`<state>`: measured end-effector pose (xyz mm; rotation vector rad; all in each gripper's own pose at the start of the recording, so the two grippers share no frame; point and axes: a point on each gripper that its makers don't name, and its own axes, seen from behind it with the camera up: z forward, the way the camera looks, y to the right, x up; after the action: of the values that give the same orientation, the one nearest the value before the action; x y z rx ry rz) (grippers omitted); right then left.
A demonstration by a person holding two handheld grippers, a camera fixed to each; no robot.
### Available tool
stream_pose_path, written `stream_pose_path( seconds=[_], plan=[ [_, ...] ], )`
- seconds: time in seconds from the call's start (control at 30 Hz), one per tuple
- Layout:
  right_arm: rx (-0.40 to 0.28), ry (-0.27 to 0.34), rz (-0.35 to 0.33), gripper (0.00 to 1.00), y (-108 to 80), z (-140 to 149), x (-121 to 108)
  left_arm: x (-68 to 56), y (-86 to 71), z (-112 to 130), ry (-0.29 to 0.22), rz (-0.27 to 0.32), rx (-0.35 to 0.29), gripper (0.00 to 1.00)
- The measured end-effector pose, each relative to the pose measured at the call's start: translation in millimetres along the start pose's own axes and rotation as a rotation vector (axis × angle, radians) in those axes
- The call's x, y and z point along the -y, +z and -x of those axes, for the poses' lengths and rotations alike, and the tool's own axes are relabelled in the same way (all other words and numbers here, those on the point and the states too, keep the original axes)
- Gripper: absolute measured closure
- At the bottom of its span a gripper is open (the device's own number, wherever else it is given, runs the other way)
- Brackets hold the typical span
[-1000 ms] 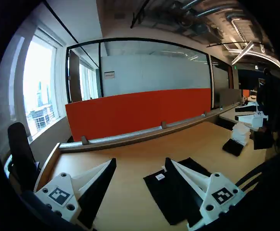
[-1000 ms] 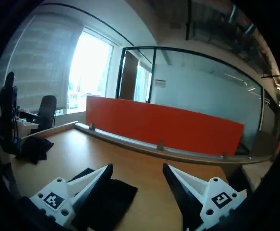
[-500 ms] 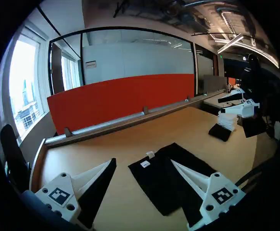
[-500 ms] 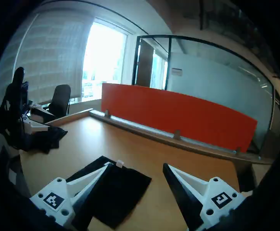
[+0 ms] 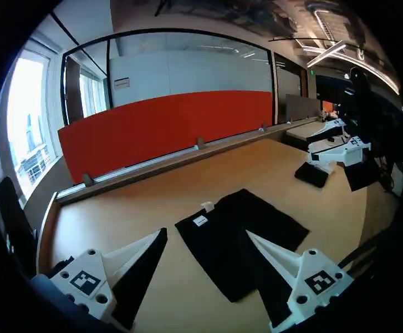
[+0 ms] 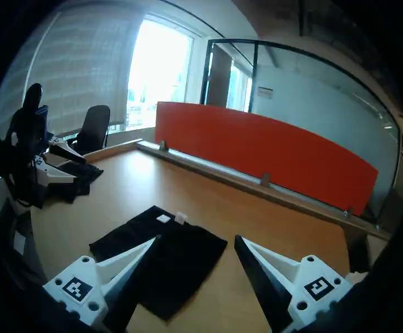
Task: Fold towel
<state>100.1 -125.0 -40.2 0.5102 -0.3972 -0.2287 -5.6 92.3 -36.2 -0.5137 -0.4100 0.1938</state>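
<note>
A black towel [image 5: 237, 238] lies flat on the wooden table [image 5: 146, 205], with two small white tags [image 5: 200, 221] at its far edge. In the left gripper view my left gripper [image 5: 205, 231] is open above the near table, and its right finger [image 5: 279, 266] overlaps the towel's near part. The right gripper view shows the same towel [image 6: 171, 250] spread out just ahead. My right gripper [image 6: 197, 238] hangs open above it, the left finger [image 6: 129, 266] covering the towel's near corner. Nothing is held between either pair of fingers.
An orange divider panel [image 5: 168, 127] runs along the table's far edge. Farther off, a white gripper [image 5: 334, 155] in a person's hand hovers by a dark folded cloth [image 5: 312, 175]. Another white gripper [image 6: 54, 164] sits by a dark cloth pile [image 6: 79, 177]. An office chair [image 6: 96, 127] stands near the window.
Both views have shifted, so the towel has come from the bottom edge fully into sight and more of the table shows. Both grippers stay open and empty.
</note>
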Motion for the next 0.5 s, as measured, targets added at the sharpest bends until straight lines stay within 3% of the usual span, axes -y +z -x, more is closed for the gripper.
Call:
stream_pose_path(
  seconds=[0.3, 0.5],
  plan=[
    [0.053, -0.023, -0.022, 0.00, 8.8, 38.3, 8.5, -18.2, 10.8, 31.3, -0.009, 0.046, 0.041, 0.06],
    [0.081, -0.029, -0.032, 0.00, 14.2, 59.5, 13.9, -23.7, 17.9, 53.6, -0.003, 0.054, 0.072, 0.06]
  ],
)
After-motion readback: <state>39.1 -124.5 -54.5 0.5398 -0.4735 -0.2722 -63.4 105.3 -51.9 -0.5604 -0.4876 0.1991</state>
